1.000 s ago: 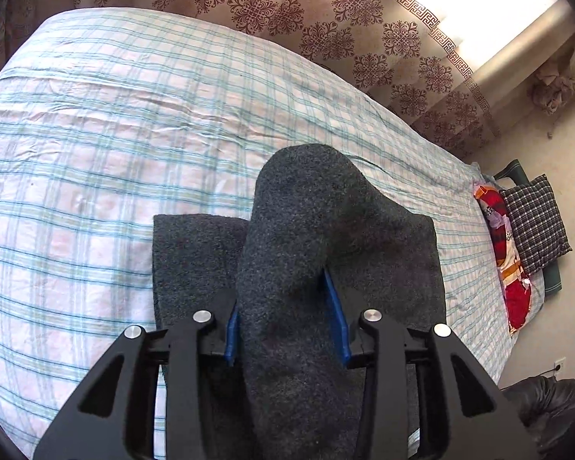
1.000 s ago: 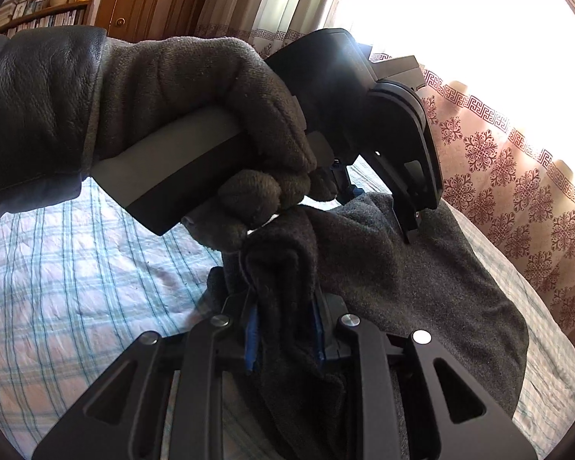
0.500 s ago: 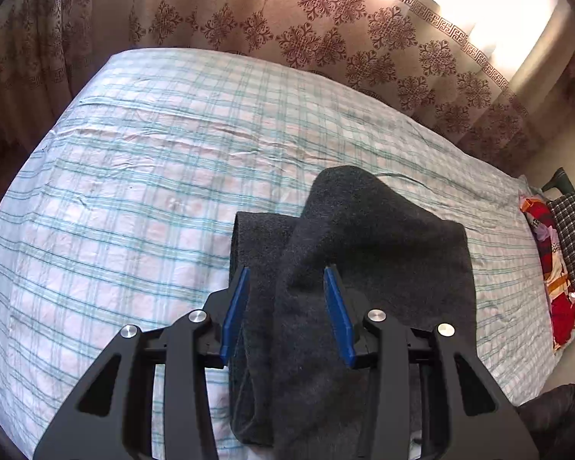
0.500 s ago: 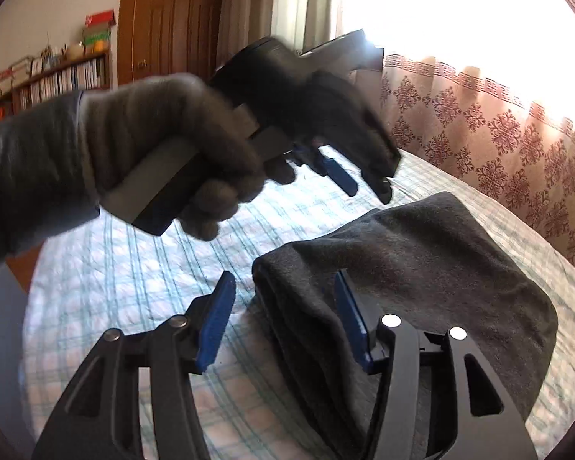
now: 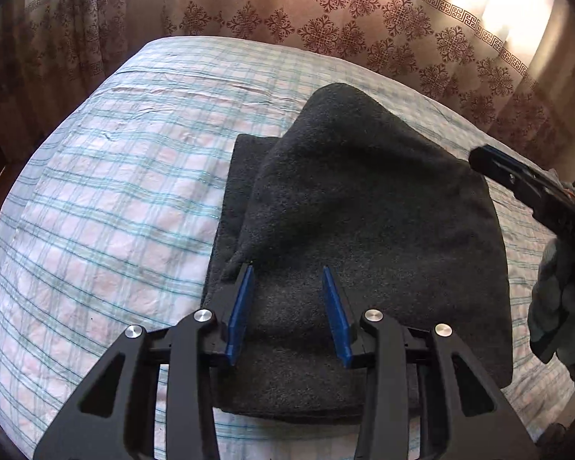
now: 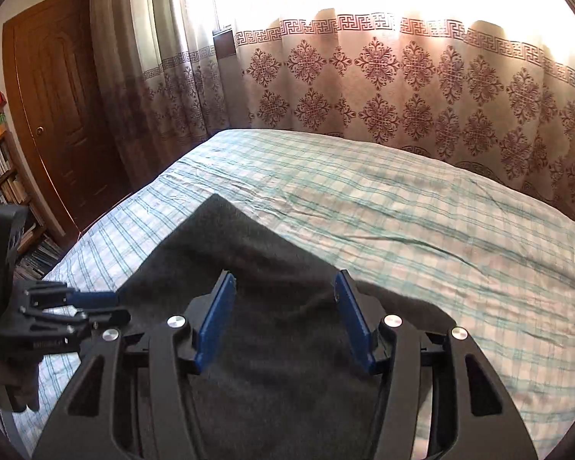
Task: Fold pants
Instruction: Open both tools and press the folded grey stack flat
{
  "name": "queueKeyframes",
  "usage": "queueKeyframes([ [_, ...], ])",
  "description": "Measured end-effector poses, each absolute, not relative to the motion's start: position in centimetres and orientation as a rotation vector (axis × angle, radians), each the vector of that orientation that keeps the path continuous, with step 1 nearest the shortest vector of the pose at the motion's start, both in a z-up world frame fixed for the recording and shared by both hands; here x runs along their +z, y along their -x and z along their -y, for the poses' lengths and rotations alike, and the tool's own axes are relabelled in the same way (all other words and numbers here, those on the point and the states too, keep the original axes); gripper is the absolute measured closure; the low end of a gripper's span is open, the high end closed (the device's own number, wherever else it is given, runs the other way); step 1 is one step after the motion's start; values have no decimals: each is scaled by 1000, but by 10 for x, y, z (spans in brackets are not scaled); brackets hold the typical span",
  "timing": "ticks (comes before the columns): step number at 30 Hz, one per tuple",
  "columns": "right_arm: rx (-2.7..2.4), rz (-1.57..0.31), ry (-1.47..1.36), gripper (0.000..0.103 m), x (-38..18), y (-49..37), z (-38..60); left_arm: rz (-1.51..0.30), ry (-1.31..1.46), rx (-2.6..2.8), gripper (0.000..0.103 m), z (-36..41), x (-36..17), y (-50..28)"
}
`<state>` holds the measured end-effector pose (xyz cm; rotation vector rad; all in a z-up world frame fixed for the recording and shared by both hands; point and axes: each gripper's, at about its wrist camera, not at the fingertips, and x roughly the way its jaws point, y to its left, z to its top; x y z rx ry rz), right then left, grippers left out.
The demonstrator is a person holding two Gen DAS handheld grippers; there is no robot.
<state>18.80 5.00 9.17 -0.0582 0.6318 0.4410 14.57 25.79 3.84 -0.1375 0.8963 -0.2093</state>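
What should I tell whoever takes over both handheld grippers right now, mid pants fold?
Left gripper: open, empty, above the near edge of the dark grey fleece pants.
Right gripper: open, empty, over the same pants.
Pants: folded into a compact stack on the blue-and-white checked bedsheet; the top layer sits skewed, exposing the lower layer on the left.
Done: folds laid.
Left: probably square up the top layer and flatten it.

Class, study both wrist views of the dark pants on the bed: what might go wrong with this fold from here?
1. The top layer of the pants lies skewed, so a strip of the lower layer shows at its left; the fold may end up uneven.
2. Both the left gripper and right gripper hang open just over the fabric; a careless move might snag and undo it.
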Motion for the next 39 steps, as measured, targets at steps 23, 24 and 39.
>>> queueKeyframes([
  [23,551,-695,178,42,93,-212,-97,-824,-29,-136,65,-238,42,-119],
  [24,532,-689,170,42,96,-198,-82,-821,-42,-131,61,-238,42,-116],
  [39,425,-746,310,41,-1,-52,-32,-836,-29,-65,38,-251,18,-114],
])
